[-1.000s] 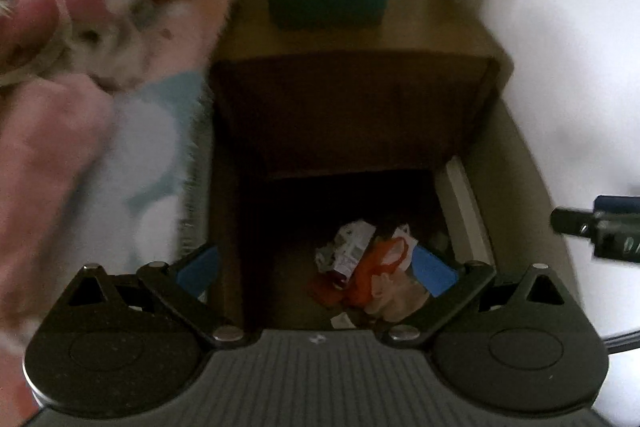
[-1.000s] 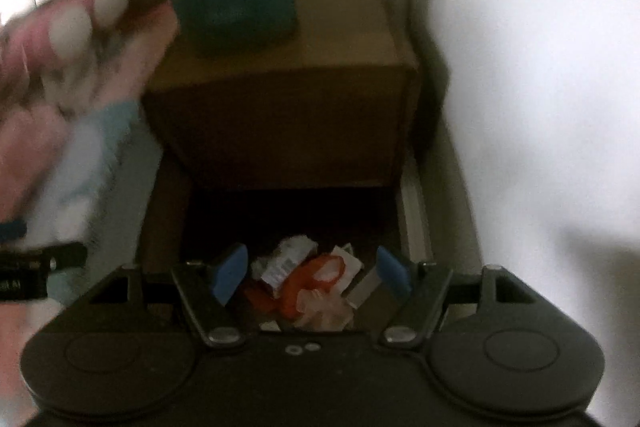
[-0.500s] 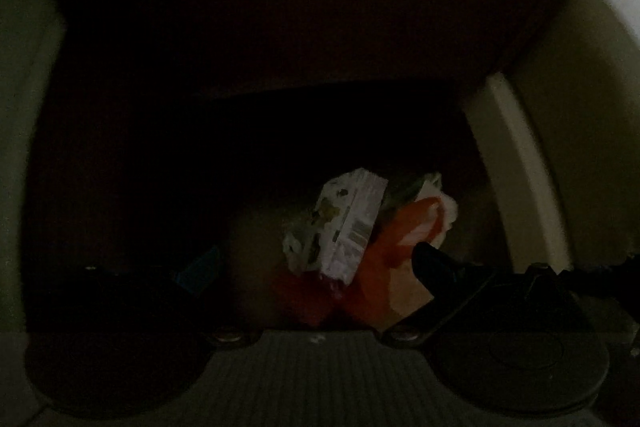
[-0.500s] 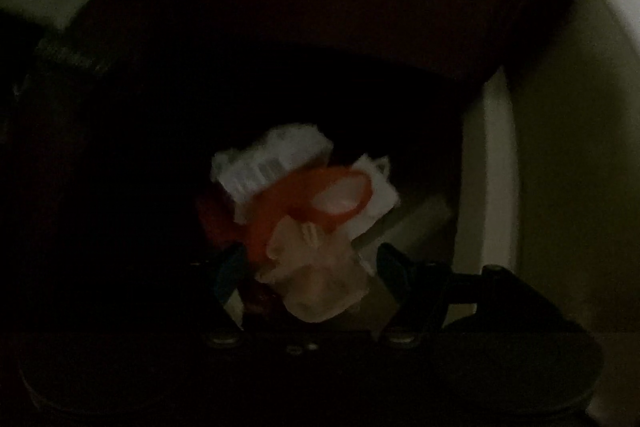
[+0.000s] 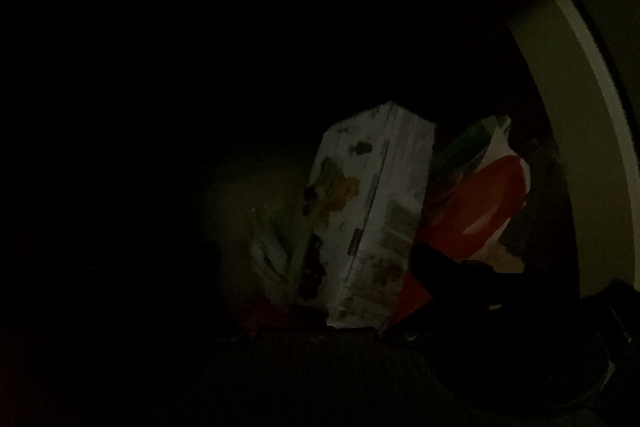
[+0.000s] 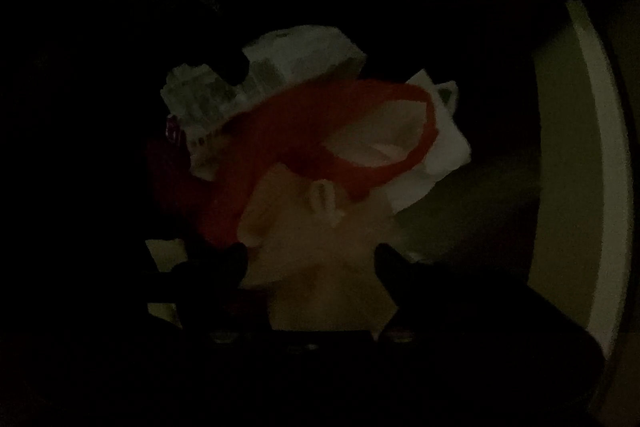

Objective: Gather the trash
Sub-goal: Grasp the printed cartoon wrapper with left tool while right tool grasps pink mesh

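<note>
Light: very dim in both wrist views, most of each picture black.
Place: a dark narrow gap with a pale baseboard (image 5: 580, 131) curving down the right side; same baseboard (image 6: 592, 163) at the right in the right wrist view.
Trash: one small heap on the floor of the gap, close under both grippers.
White wrapper (image 5: 372, 223): crumpled, printed with dark and yellow marks, at the middle of the left wrist view; seen again as the wrapper (image 6: 256, 83) at the top of the heap in the right wrist view.
Orange bag (image 5: 480, 203): just right of the wrapper, touching it; in the right wrist view the bag (image 6: 312, 123) looped round a pale opening.
Pale plastic (image 6: 316, 243): translucent, crumpled, at the near edge of the heap.
White scrap (image 6: 440, 139): at the right edge of the heap, against the orange loop.
Left gripper (image 5: 320, 291): jaws spread wide, just closed a little; only the right finger (image 5: 444, 271) made out as a black shape over the orange bag; wrapper between the jaws, no contact seen.
Right gripper (image 6: 312, 263): jaws spread, fingers (image 6: 224, 267) black against the heap; pale plastic in the gap between them, contact not clear.
</note>
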`<action>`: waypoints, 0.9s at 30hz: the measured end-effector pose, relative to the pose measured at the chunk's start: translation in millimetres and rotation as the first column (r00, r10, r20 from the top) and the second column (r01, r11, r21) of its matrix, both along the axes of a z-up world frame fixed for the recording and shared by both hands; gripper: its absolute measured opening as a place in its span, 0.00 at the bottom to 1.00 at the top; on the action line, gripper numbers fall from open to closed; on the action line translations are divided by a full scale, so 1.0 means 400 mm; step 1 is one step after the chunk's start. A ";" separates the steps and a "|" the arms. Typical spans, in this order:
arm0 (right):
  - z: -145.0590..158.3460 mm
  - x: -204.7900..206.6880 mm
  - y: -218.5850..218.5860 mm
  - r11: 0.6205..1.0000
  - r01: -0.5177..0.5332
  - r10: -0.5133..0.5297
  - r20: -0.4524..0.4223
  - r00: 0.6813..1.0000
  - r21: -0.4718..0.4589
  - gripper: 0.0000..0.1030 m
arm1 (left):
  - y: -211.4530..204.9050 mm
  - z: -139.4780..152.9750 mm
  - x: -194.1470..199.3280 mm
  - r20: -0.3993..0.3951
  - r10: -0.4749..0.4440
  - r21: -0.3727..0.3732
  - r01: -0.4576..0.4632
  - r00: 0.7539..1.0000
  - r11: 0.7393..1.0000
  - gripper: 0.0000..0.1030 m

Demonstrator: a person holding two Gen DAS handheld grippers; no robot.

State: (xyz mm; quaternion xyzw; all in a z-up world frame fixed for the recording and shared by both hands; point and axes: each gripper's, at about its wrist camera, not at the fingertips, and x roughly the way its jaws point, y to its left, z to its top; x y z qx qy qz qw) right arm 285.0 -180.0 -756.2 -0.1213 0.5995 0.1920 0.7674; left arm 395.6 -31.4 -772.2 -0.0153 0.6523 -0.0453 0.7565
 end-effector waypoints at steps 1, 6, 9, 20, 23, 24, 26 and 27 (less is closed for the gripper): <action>-0.004 -0.002 0.000 1.000 0.000 0.000 0.003 1.000 -0.003 0.66 | 0.002 -0.012 -0.001 -0.015 0.005 -0.006 -0.005 1.000 1.000 0.90; -0.026 0.009 -0.005 1.000 0.011 -0.011 0.011 1.000 -0.006 0.66 | -0.004 -0.035 -0.006 -0.037 -0.008 -0.014 0.007 0.999 1.000 0.78; -0.031 0.016 -0.002 1.000 0.022 -0.022 0.017 1.000 0.003 0.66 | -0.007 -0.041 -0.008 -0.038 -0.004 -0.030 0.003 0.999 1.000 0.66; -0.039 0.017 -0.002 0.999 0.031 -0.030 0.019 0.999 -0.028 0.13 | -0.025 -0.030 -0.031 -0.010 0.008 -0.036 -0.008 1.000 0.999 0.31; -0.028 0.017 -0.014 0.999 0.051 -0.051 0.021 0.998 -0.013 0.08 | -0.035 -0.021 -0.038 0.001 -0.009 -0.015 0.009 1.000 1.000 0.24; -0.020 0.014 -0.017 0.999 0.053 -0.052 0.027 0.998 -0.013 0.07 | -0.035 -0.015 -0.038 -0.002 -0.013 -0.010 0.013 1.000 1.000 0.21; 0.001 0.007 -0.024 0.999 0.054 -0.054 0.037 0.998 -0.009 0.05 | -0.039 0.002 -0.047 0.007 -0.019 0.014 0.019 1.000 1.000 0.18; 0.012 0.004 -0.027 0.998 0.055 -0.055 0.041 0.998 -0.009 0.04 | -0.038 0.011 -0.051 0.010 -0.018 0.020 0.018 1.000 1.000 0.17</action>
